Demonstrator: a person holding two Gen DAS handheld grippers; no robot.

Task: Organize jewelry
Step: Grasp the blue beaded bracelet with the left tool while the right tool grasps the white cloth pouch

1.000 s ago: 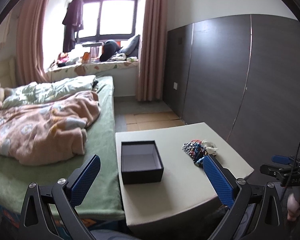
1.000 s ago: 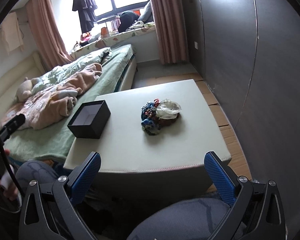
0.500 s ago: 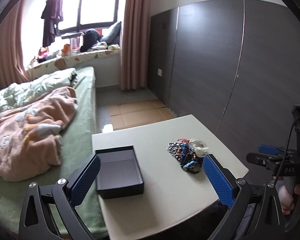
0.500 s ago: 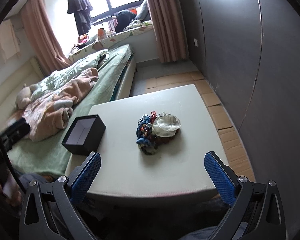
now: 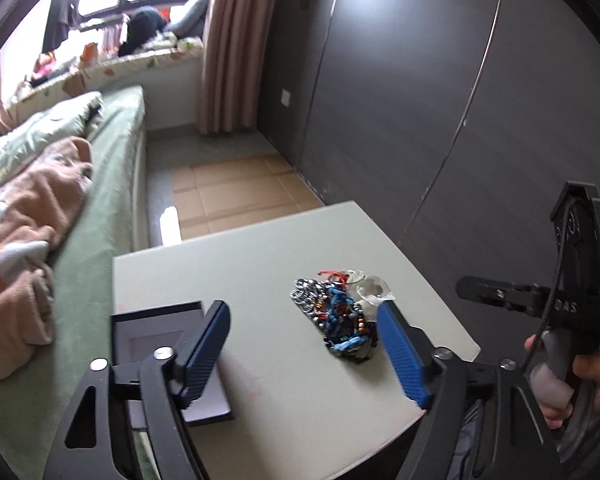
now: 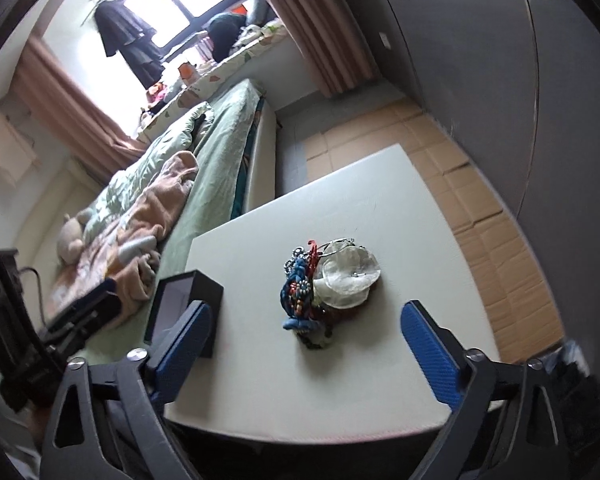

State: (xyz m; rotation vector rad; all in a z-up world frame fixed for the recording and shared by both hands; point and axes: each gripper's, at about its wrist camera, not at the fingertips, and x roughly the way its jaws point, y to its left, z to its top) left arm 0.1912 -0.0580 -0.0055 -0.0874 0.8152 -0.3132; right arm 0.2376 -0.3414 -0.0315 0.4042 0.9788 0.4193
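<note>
Jewelry [image 5: 340, 316] is what I look at first through my left wrist camera: a tangled heap of blue cord, silver chain, dark beads and a red string, with a clear plastic bag against its far side, lying on the pale table [image 5: 260, 256] toward its right edge and nearer the front than the back. My left gripper [image 5: 304, 344] hangs over the front part of the table with its jaws closing; nothing sits between the blue pads, and the right-hand pad lines up just beside the heap without touching it. Behind the left-hand pad I see the open black box [image 5: 156, 332] at the table's left edge, partly hidden by that finger. At the right of this view a hand [image 5: 580, 380] grips the handle of my other tool. A green bed with a pink blanket [image 5: 28, 240] runs along the table's left side. Switching to the right wrist camera, the heap [image 6: 320, 284] lies about mid-table, the clear bag on its right side, and the box [image 6: 180, 304] stands at the left edge next to the bed. My right gripper [image 6: 306, 340] is still wide but closing, holding nothing, its pads astride the near side of the heap and clear of it.
</note>
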